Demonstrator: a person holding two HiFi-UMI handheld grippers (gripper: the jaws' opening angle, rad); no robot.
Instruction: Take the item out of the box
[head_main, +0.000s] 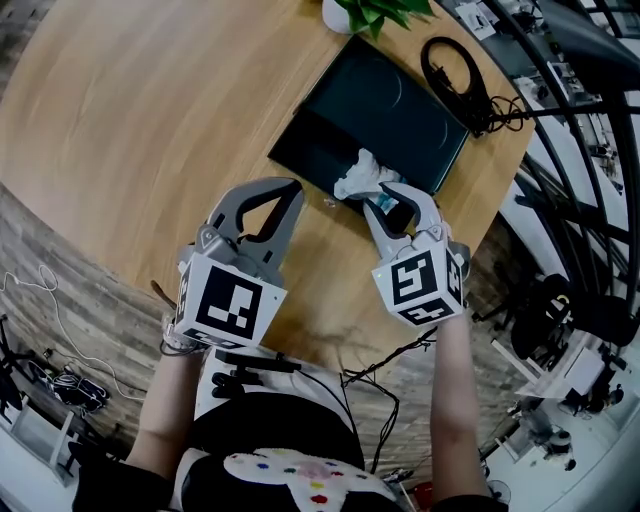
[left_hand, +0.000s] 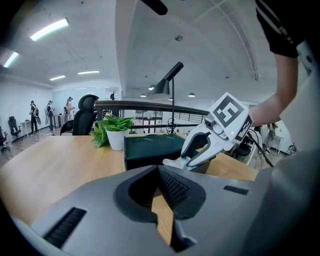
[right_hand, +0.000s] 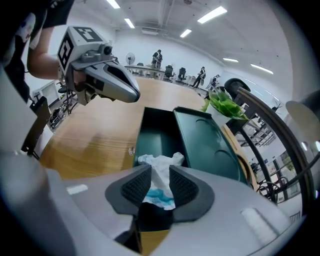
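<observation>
Right gripper view looks down between the ribbed pads (right_hand: 136, 187) of my right tool (right_hand: 160, 187), which stand spread apart. A crumpled white bundle (right_hand: 161, 170) with a blue patch shows in the gap between them, and I see neither pad pressing on it. The bundle lies at the near end of the open half of the dark green box (right_hand: 155, 132). The box's other half, with round shapes pressed into it, lies flat just to the right.

From the head view, the right tool (head_main: 392, 200) points steeply down at the box's near edge (head_main: 300, 160), with its tips on either side of the bundle (head_main: 362, 175).

My left tool (head_main: 285, 195) is held just left of the right one, above the bare wooden tabletop (head_main: 150, 120) and short of the box. In the left gripper view its jaws are pressed together with nothing between them (left_hand: 160, 175), and only wood shows below. That view also catches the right tool (left_hand: 190, 159) tipped onto the bundle (left_hand: 174, 162) at the box's corner.

Beyond the box, a small potted plant (head_main: 375, 12) stands at the far rim of the tabletop. A coiled black cable (head_main: 455, 75) lies beside the box toward the right rim.
</observation>
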